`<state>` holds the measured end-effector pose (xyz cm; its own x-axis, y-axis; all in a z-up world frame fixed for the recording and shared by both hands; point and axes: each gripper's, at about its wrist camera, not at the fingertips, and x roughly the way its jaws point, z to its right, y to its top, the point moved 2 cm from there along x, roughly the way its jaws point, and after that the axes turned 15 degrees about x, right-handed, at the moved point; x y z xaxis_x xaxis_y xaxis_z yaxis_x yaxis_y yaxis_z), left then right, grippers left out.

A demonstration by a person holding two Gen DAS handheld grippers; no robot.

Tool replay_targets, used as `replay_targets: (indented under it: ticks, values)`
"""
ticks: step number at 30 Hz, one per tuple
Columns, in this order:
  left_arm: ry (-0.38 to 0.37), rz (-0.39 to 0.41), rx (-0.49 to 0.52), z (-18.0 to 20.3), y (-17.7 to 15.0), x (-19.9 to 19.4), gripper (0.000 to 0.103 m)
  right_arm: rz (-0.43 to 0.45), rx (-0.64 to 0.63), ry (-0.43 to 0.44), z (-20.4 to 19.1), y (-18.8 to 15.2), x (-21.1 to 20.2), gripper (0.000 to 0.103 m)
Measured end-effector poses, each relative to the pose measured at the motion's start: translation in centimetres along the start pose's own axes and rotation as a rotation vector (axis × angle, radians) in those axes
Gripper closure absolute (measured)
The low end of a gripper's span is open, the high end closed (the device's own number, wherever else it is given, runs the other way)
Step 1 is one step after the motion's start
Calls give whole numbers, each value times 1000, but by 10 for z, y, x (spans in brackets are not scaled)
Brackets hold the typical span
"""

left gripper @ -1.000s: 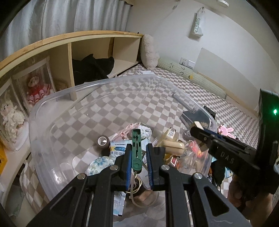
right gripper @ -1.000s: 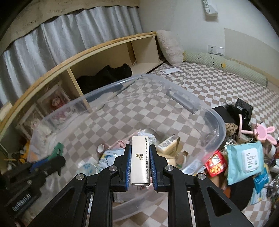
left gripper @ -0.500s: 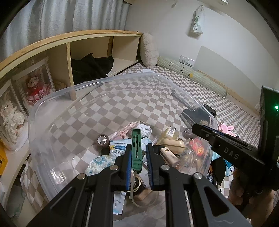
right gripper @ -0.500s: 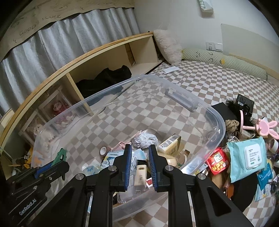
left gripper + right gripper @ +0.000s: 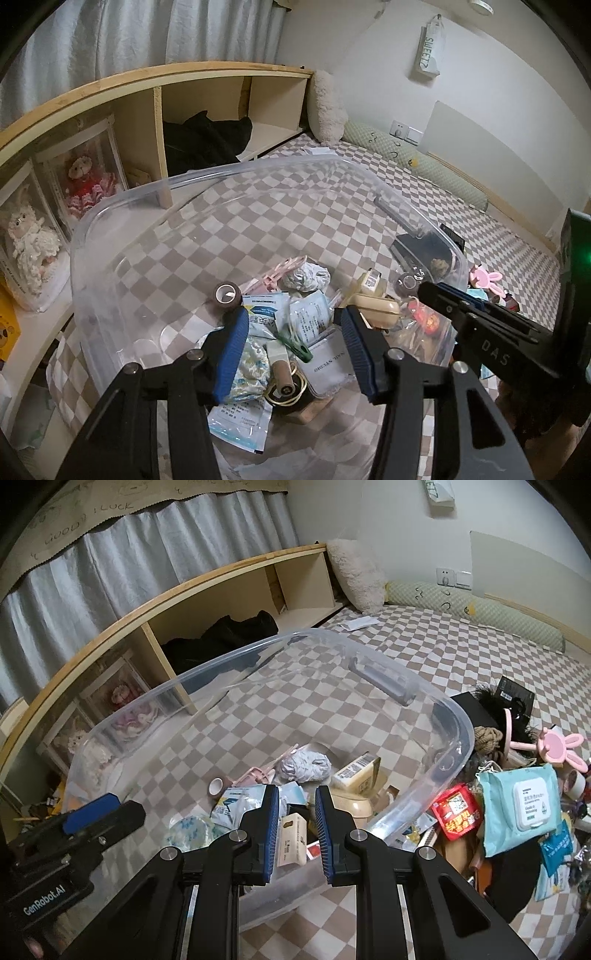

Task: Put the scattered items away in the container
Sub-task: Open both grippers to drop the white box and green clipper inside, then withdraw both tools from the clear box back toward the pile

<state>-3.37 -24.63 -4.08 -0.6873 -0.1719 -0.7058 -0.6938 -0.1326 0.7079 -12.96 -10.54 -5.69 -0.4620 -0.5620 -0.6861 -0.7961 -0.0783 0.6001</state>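
A clear plastic bin (image 5: 221, 173) sits on the checked bedding and holds several small items. My left gripper (image 5: 293, 325) hangs over its near end, jaws opening, with nothing pressed between the pads. The green clip (image 5: 295, 347) lies loose below them on the packets in the bin. My right gripper (image 5: 297, 792) also hangs over the bin (image 5: 461, 723). Its pads stand close together with only a narrow gap and nothing between them. The white box (image 5: 293, 834) lies in the bin just below them. Each gripper shows at the edge of the other's view.
Right of the bin lie several loose items: a blue wet-wipes pack (image 5: 517, 805), a red packet (image 5: 456, 810), a pink rabbit toy (image 5: 561, 746) and a black box (image 5: 513, 694). A wooden shelf (image 5: 159, 122) with dolls (image 5: 88, 181) runs behind the bin.
The left jaws spread apart and the green clip fell into the bin. The white box left the right gripper and dropped into the bin. Neither hand has shifted.
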Motion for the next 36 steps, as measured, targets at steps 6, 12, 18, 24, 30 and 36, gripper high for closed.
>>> replay_targets:
  ticks: [6,12,18,24,30,36]
  values:
    - [37,21,15,-1,-2,-8,28,21,-29,-10,-2,-1,-7,83]
    - [63,49,7,-6,-3,-18,14,68,-41,-50,0,-3,-15,37]
    - [81,79,11,-4,-5,-28,7,148,-47,-79,6,-3,-33,17]
    - [81,104,35,4,-5,-35,0,210,-39,-89,16,-5,-51,0]
    - [84,115,56,15,-6,-40,0,246,-63,-126,26,-11,-64,0]
    - [83,119,106,27,-8,-45,0,250,-61,-154,40,-18,-80,0]
